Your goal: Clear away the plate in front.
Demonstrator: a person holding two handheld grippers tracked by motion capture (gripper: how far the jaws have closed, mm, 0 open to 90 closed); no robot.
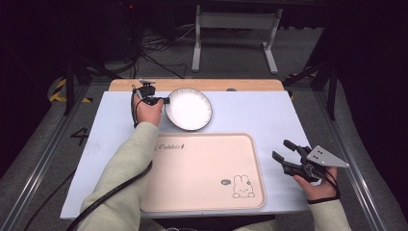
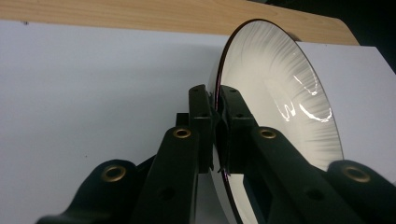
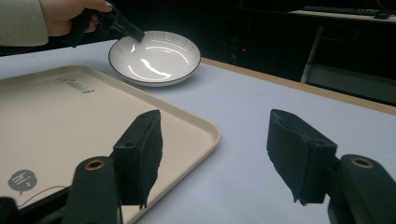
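Note:
A white ribbed plate point(image 1: 188, 108) with a dark rim sits at the back of the table, beyond the tray. My left gripper point(image 1: 166, 100) is shut on the plate's left rim. In the left gripper view the jaws point(image 2: 218, 112) pinch the thin edge of the plate point(image 2: 280, 93) between them. The right gripper view shows the same grip point(image 3: 137, 33) on the plate point(image 3: 154, 58) from afar. My right gripper point(image 1: 281, 149) hovers at the table's right, just off the tray's right edge. It point(image 3: 215, 135) stands open with nothing between its pads.
A beige tray point(image 1: 202, 168) with a rabbit drawing lies in the middle front of the pale blue table point(image 1: 260, 115); its near corner point(image 3: 205, 128) lies just left of my right gripper. A wooden strip point(image 1: 192, 84) borders the far edge. Dark floor and a metal frame lie beyond.

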